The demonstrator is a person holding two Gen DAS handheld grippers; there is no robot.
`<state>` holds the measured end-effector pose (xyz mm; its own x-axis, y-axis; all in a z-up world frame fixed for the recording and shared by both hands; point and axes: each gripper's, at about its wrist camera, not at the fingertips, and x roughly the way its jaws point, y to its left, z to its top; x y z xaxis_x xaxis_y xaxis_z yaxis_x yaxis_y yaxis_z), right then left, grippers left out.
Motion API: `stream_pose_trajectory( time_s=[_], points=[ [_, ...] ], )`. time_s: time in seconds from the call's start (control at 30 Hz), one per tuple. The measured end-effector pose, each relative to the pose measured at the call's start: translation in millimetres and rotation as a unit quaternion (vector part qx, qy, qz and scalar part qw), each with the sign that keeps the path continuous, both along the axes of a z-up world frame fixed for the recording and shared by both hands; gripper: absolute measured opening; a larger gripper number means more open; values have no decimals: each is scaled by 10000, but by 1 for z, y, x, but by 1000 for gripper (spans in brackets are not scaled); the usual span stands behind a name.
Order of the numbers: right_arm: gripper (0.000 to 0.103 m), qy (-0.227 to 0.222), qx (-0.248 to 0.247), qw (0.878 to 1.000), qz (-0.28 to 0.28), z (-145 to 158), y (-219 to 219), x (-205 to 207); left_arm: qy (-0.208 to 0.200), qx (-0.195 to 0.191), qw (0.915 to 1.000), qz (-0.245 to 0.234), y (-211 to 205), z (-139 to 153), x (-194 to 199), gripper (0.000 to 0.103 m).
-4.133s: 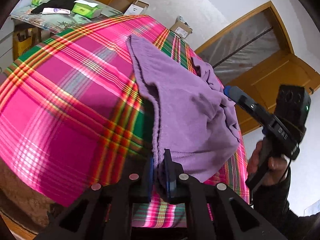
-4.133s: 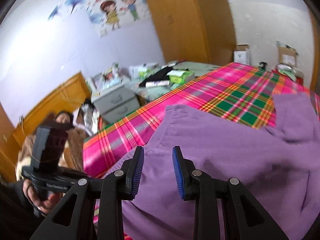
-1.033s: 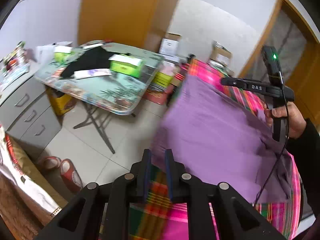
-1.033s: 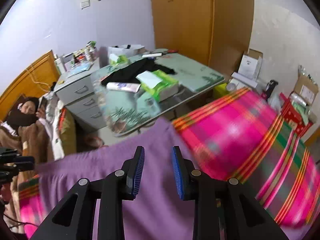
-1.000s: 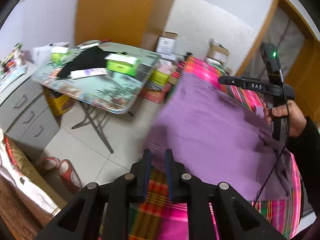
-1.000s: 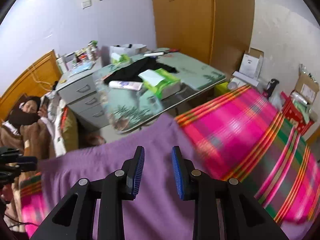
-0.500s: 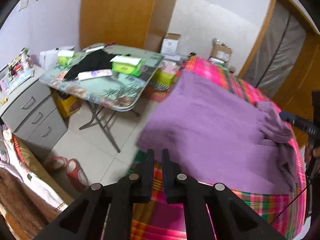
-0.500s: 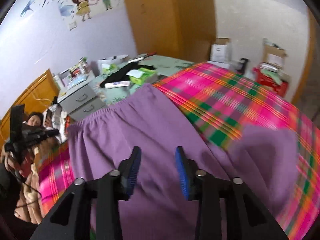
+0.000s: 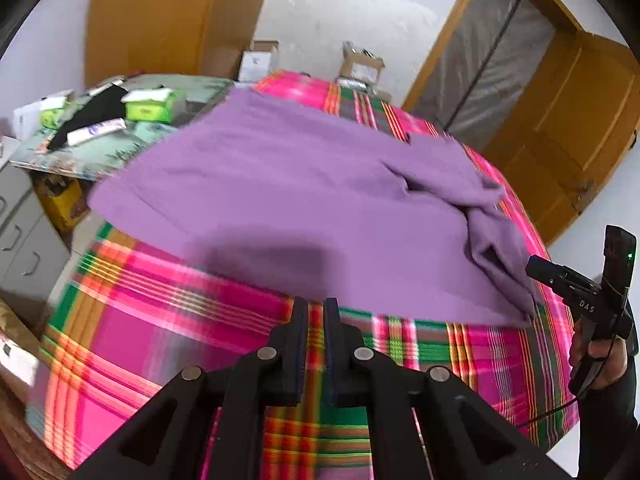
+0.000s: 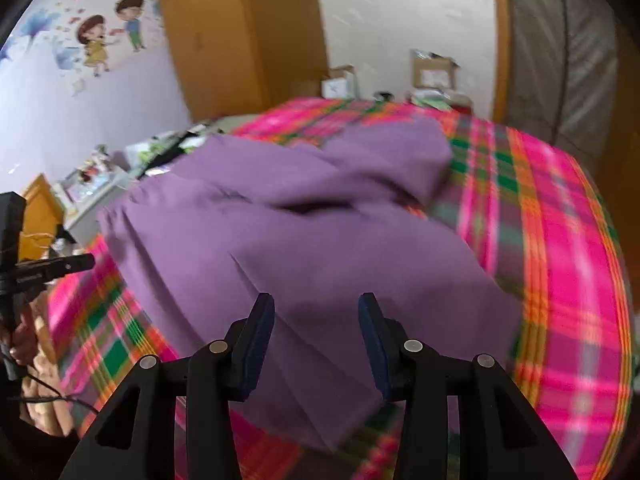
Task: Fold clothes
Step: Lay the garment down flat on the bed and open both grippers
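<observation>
A: Left wrist view, item one?
B: Left gripper (image 9: 316, 308), jaws clenched together, nothing between them, above the pink plaid bedspread (image 9: 160, 320). Item two: purple garment (image 9: 300, 200), spread flat on the bedspread, beyond the fingertips, one end bunched at the right.

A: Anything else listed there?
B: Right gripper (image 9: 538, 270), held by a hand (image 9: 600, 360) at the right edge, its tip just beside the bunched end. A side table (image 9: 104, 152) at left carries a green tissue box (image 9: 150, 106) and a black cloth (image 9: 92, 114).

A: Right wrist view?
B: Right gripper (image 10: 316, 316), jaws opening, released, pads clear of the fabric. Purple garment (image 10: 320, 240) lies below and ahead of them on the bedspread (image 10: 560, 260); its near corner hangs over the bed edge. Left gripper (image 10: 52, 268) at the left edge. Cartoon wall decal (image 10: 108, 36) behind.
</observation>
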<state>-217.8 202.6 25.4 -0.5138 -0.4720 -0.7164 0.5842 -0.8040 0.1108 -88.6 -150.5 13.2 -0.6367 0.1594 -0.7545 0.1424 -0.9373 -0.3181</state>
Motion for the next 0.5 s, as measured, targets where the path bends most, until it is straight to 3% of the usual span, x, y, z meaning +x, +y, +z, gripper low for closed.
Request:
stream_pose_trajectory(
  time_s=[0.3, 0.5],
  points=[
    [45, -189, -267, 9984, -468, -15, 25, 2, -235, 247, 9993, -128, 18, -19, -1, 7],
    [45, -405, -500, 9926, -1031, -22, 56, 9, -115, 281, 9995, -129, 16, -20, 6, 8]
  ],
)
